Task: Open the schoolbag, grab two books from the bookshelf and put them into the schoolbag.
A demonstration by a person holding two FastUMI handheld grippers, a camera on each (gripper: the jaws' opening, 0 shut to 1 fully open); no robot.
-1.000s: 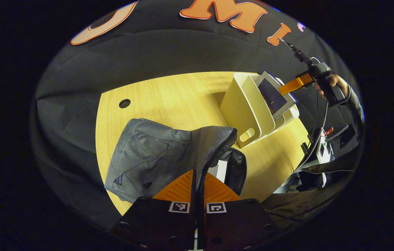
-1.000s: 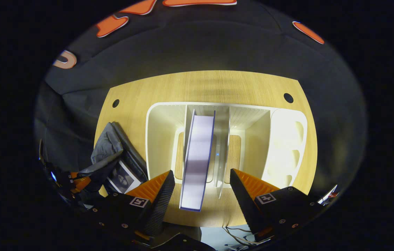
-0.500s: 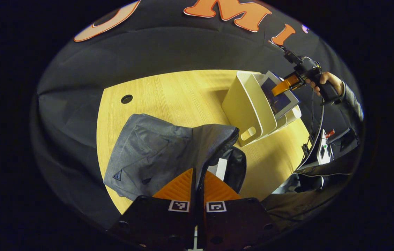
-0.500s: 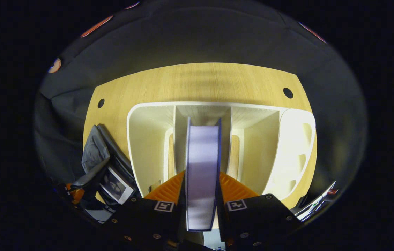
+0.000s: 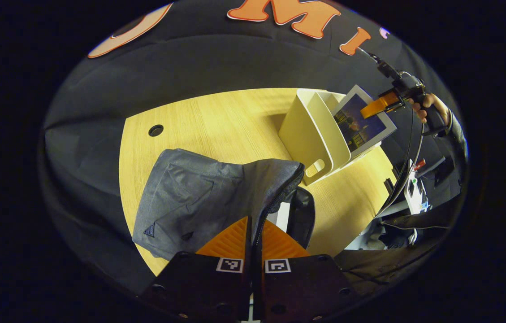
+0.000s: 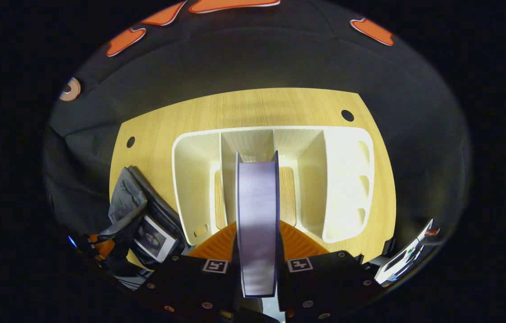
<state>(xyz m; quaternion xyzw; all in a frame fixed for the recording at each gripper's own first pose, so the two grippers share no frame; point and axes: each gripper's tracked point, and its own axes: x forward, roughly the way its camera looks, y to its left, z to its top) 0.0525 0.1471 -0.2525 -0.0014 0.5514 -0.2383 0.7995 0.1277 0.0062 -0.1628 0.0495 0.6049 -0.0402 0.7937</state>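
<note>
Left gripper view puts your left gripper [image 5: 253, 233] at the near edge of the schoolbag [image 5: 199, 197], its two fingers drawn tight together on the zipper edge of the flap so the mouth is held open; the bag lies slumped on the wooden table [image 5: 217, 121], and a white-edged book [image 5: 283, 216] already sits in the opening. That grey fabric is soft and will sag the moment you let go, so hold the flap at the stiff zipper seam, not on loose cloth. Further right in the same view the cream bookshelf [image 5: 311, 134] stands on the table near the bag, and above it your right gripper [image 5: 376, 106] has the second book [image 5: 362, 123] tilted and partly raised out of a slot, with your hand [image 5: 427, 107] on the handle behind it. Right gripper view looks straight down the book's page edge [image 6: 257, 224]: both fingers are pressed against its covers, one each side, gripping near the end closest to the camera. It looks stiff and moderately heavy for a pinch at one end, so it may swing or slip on smooth covers; a hold nearer the spine and middle would likely be steadier. The open bag [image 6: 145, 220] waits to the left of the shelf [image 6: 342, 179].
</note>
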